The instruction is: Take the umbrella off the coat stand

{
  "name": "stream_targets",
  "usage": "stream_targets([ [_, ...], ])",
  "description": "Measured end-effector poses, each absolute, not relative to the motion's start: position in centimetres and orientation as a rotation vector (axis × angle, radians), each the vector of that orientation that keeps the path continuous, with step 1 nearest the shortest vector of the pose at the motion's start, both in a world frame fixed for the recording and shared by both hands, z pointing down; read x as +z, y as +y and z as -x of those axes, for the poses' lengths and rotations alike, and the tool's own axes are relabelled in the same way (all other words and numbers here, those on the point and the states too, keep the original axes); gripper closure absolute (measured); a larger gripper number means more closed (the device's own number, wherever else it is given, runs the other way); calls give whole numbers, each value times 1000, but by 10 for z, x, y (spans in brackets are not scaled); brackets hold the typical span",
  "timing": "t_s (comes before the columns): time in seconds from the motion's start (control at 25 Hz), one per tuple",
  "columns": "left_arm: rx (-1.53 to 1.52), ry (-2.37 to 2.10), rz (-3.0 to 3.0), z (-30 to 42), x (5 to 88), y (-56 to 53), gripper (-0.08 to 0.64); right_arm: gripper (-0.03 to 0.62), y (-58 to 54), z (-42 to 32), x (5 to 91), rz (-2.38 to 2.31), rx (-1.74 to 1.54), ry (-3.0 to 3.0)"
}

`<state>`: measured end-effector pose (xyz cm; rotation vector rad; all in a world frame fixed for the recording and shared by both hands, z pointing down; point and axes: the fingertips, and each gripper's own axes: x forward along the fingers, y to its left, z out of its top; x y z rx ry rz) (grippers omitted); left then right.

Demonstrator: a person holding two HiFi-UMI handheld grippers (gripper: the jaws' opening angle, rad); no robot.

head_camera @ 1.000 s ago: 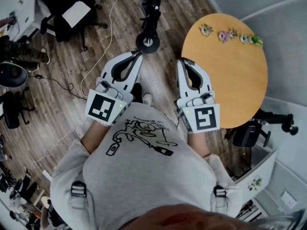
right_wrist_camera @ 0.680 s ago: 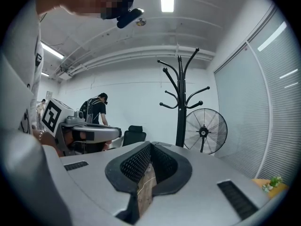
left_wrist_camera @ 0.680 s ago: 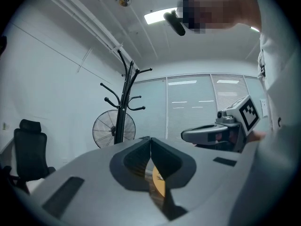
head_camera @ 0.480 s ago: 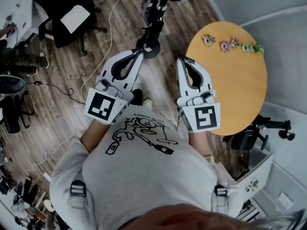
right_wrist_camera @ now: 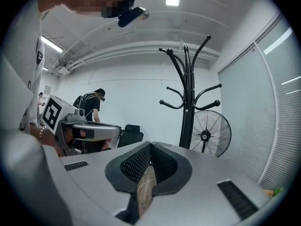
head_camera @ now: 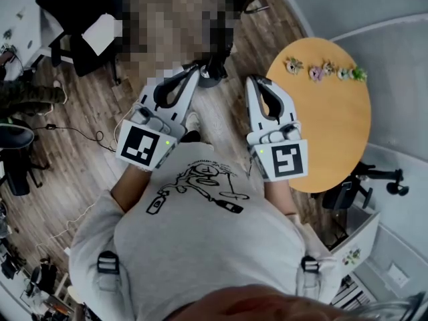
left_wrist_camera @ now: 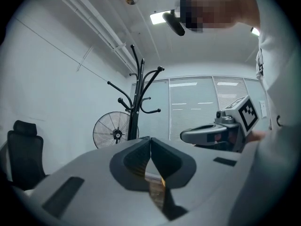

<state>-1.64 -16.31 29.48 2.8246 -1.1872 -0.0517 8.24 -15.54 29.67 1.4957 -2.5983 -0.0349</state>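
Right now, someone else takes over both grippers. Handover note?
Left gripper: fingers shut, nothing between them.
Right gripper: fingers shut, also empty.
Coat stand: upright ahead of both grippers, with a floor fan beyond it. Neither gripper touches it. No umbrella shows on the hooks visible in either gripper view.
Done: nothing, no grasp made.
Left: close in on the stand, find the umbrella, open a gripper, grip it and lift it off.
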Motion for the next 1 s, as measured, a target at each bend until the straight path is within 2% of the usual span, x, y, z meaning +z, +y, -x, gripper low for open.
stream_targets([
  [0.68, -41, -1144, -2824, 35, 309, -197, 551, 571, -192, -64, 305, -1549, -24, -2567],
  [1.0, -28, -1131, -2825, 20, 311, -201, 551, 533, -205, -85, 334, -1553, 86, -2589],
])
